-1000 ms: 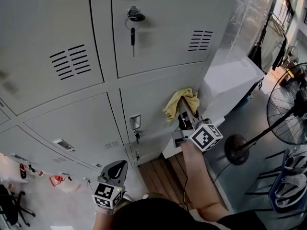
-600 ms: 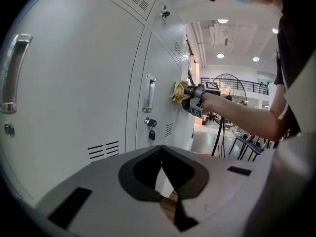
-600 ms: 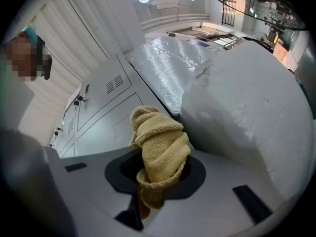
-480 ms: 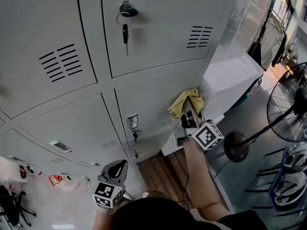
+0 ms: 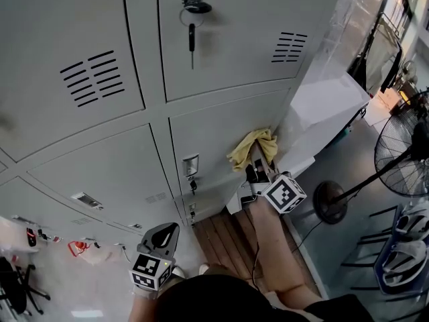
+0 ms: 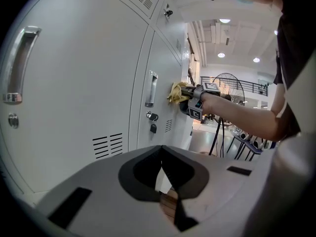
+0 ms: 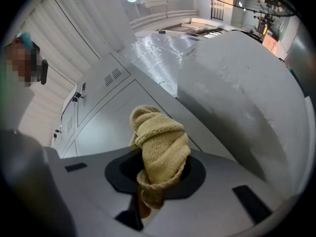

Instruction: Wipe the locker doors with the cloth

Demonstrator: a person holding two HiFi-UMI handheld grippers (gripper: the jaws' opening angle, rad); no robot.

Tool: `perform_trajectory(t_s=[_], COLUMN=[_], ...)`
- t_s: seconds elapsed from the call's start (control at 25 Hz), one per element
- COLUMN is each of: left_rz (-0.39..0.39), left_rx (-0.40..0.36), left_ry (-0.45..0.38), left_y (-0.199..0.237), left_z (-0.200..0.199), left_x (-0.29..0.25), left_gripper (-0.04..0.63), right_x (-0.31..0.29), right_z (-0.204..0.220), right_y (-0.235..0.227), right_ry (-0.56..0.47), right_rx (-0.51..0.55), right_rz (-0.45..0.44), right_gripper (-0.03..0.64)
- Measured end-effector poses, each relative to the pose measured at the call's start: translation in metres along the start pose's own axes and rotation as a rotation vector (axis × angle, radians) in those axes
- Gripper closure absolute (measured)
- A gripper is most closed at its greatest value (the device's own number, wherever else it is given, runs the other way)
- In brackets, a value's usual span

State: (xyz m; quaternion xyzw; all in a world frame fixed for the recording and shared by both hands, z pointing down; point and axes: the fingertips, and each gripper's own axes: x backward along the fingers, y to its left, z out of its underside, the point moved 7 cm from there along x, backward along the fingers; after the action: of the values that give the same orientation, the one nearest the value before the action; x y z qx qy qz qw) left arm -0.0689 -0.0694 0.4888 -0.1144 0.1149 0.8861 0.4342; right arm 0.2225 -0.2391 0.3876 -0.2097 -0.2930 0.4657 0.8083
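- Bottom left of frame: left gripper (image 5: pixel 163 236) hangs low, jaws together, empty.
- Centre: right gripper (image 5: pixel 257 161) clamped on yellow cloth (image 5: pixel 252 146), pressed to lower locker door (image 5: pixel 214 129). Cloth has slid slightly left, so a wiping stroke is likely underway.
- Right: white block (image 5: pixel 325 102) crowds the door edge; open room lies left, toward handle (image 5: pixel 190 166).

1. My right gripper (image 5: pixel 259 159) holds the yellow cloth (image 5: pixel 249 146) against a lower locker door (image 5: pixel 214 129), near its right edge.
2. My left gripper (image 5: pixel 163 236) hangs low, apart from the cloth.
3. A key (image 5: pixel 192 40) dangles from the upper door's lock.
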Motion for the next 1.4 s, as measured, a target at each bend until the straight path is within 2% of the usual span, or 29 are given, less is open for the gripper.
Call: perform_trajectory(t_s=[0.44,1.24,1.4], left_rz=[-0.011,-0.045,-0.037], left_rx=[0.014,0.031,0.039], left_ry=[-0.002,-0.017,0.001], left_y=[0.012,0.029,0.027], left_z=[0.007,0.020,0.022], left_x=[0.023,0.066,0.069], left_gripper=[0.586,0.586,0.586], right_x=[-0.002,-0.010,-0.010], right_z=[0.029,0.090,0.097], right_y=[0.030,0.097,0.106], right_ry=[0.022,0.127,0.137], right_rx=[-0.039,-0.055,-0.069], right_rz=[-0.015,-0.109,-0.131], right_gripper=[0.535,0.535,0.535])
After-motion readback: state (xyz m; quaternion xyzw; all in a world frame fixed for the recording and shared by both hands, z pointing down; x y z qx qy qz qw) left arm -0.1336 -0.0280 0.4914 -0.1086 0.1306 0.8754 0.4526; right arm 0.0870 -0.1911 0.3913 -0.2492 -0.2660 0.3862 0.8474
